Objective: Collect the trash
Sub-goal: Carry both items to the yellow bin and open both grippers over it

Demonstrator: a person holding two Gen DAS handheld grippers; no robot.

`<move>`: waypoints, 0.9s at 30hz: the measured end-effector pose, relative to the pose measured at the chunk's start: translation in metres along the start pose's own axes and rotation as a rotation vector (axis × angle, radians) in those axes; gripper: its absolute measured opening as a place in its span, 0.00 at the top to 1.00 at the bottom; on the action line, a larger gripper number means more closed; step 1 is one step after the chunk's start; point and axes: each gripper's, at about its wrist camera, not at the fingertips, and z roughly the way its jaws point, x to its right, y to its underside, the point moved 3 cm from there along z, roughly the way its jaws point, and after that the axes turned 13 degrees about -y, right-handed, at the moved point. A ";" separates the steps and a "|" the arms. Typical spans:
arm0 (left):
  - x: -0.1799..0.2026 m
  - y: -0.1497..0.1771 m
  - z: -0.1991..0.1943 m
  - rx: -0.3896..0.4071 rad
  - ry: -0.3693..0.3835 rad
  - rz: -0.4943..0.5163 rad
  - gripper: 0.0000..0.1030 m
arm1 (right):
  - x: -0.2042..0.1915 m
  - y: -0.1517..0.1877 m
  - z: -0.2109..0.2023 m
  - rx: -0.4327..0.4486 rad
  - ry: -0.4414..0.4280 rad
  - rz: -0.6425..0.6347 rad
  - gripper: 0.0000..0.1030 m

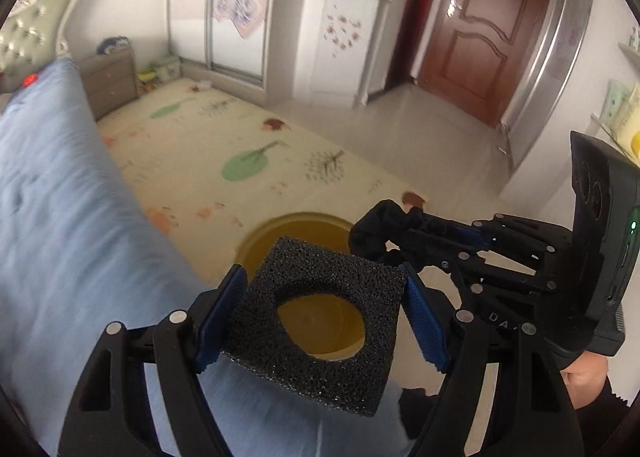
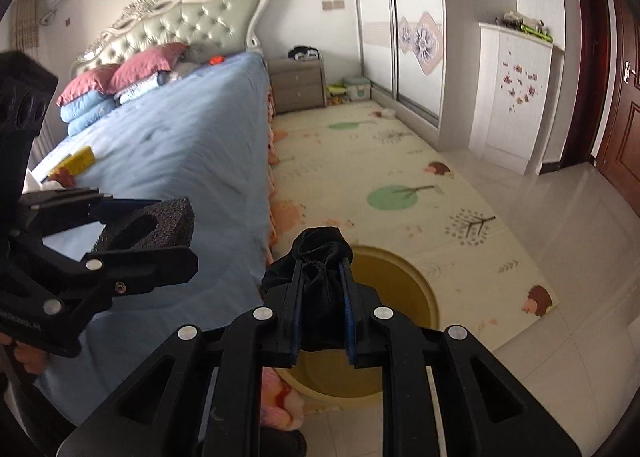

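Note:
My left gripper [image 1: 320,309] is shut on a black foam block with a round hole [image 1: 320,321] and holds it above the yellow bin [image 1: 296,233] on the floor by the bed. The block also shows in the right wrist view [image 2: 148,225]. My right gripper [image 2: 322,297] is shut on a crumpled black cloth [image 2: 320,257], held over the near rim of the yellow bin [image 2: 392,273]. In the left wrist view the right gripper [image 1: 396,237] with the cloth [image 1: 380,225] is to the right, just beyond the foam block.
A bed with a blue sheet [image 2: 180,145] stands on the left, with a yellow item [image 2: 78,163] and pillows [image 2: 120,77] on it. A patterned play mat [image 2: 400,185] covers the floor. A nightstand [image 2: 298,85], wardrobe [image 2: 400,17], white cabinet [image 2: 512,97] and brown door [image 1: 480,29] lie beyond.

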 end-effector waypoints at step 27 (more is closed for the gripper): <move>0.015 -0.040 0.152 -0.531 0.017 0.002 0.05 | 0.075 0.030 0.064 -0.189 -0.071 0.122 0.34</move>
